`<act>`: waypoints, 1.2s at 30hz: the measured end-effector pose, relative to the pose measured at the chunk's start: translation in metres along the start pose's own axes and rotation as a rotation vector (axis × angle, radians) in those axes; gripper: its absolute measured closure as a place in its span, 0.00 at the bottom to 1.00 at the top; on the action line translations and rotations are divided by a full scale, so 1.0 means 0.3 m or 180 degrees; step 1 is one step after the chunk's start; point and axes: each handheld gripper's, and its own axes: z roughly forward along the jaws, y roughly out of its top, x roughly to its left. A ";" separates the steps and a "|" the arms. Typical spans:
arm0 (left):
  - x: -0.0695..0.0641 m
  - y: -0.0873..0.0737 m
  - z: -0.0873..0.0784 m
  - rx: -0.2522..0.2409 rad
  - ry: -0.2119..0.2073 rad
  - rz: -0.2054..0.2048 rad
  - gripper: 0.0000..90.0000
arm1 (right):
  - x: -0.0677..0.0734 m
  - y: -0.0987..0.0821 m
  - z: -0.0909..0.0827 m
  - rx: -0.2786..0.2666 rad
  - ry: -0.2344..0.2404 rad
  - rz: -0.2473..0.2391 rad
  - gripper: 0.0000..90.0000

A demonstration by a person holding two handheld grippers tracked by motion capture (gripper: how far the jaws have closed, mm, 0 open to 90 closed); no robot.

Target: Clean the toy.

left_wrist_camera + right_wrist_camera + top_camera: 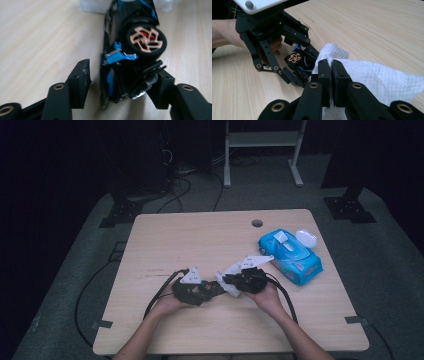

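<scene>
Scene: a person at a wooden table holds a two-jaw gripper in each hand, the two meeting near the table's middle.
Left gripper: jaws parted around a black-and-blue toy car; one jaw stands clear of it, the other lies against its far side, so it is loose, not clamped.
Right gripper: jaws pressed together on a white wet wipe, which touches the car.
Gripper views: these show the car's copper-spoked wheel; the high view shows a dark lump there.
High view: a blue wipes pack lies to the right, lid open, well apart from the hands.
Hard to see: the car's front is cut off; the wipe blurs at the frame's top.
Open room: bare tabletop to the left and back; the front edge lies under the forearms.
</scene>
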 end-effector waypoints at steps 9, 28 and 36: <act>-0.002 0.016 0.026 -0.0043 -0.0014 -0.0031 0.48 | -0.002 -0.005 0.003 -0.0021 0.0007 0.0012 0.95; -0.054 0.052 -0.050 -0.0722 0.0370 0.0228 0.64 | -0.020 -0.005 -0.042 -0.0245 0.0003 0.0160 0.96; -0.062 0.066 -0.105 -0.1008 0.0426 0.0248 0.64 | -0.025 -0.011 -0.052 -0.0335 0.0034 0.0299 0.96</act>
